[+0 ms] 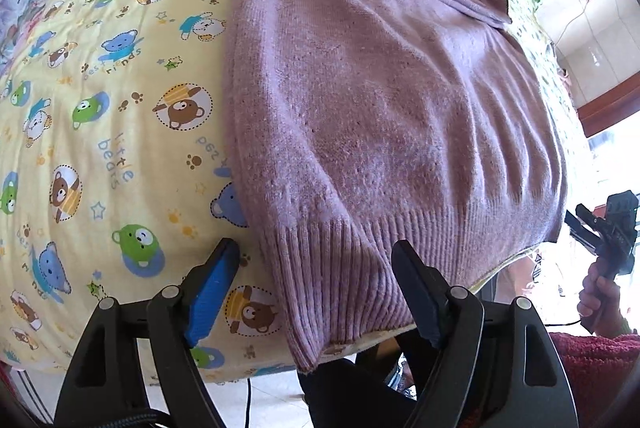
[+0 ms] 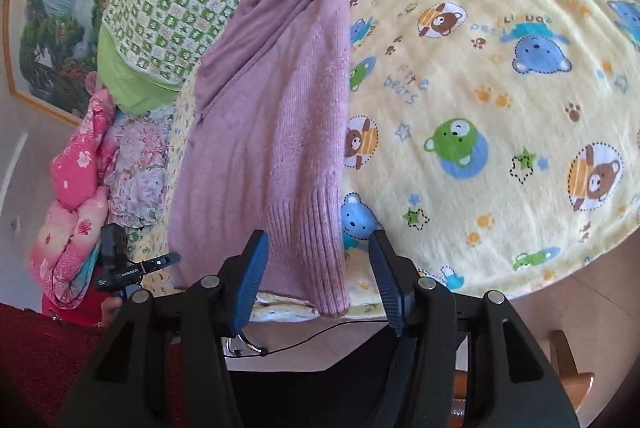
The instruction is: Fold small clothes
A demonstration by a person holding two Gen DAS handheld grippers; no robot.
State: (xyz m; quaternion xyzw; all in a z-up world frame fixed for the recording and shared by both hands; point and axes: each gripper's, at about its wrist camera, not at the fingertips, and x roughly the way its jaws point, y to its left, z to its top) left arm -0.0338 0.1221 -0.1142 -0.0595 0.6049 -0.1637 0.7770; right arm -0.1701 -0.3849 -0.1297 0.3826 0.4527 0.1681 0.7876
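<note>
My left claw (image 1: 316, 284) stands wide open with nothing in it, one pad on the bear-print sheet (image 1: 120, 116), the other over the ribbed hem of the mauve sweater (image 1: 380, 116), whose near corner sits between them. The sweater lies spread on the bed, stretching away ahead of both claws, one sleeve already folded across its far part. My right claw (image 2: 320, 268) is about half open and empty too, the hem's other corner hanging between its pads at the bed's edge. As I judge it, closing now could pinch sheet along with knit on the left, and lifting unevenly would skew the fold or drag the sweater off.
</note>
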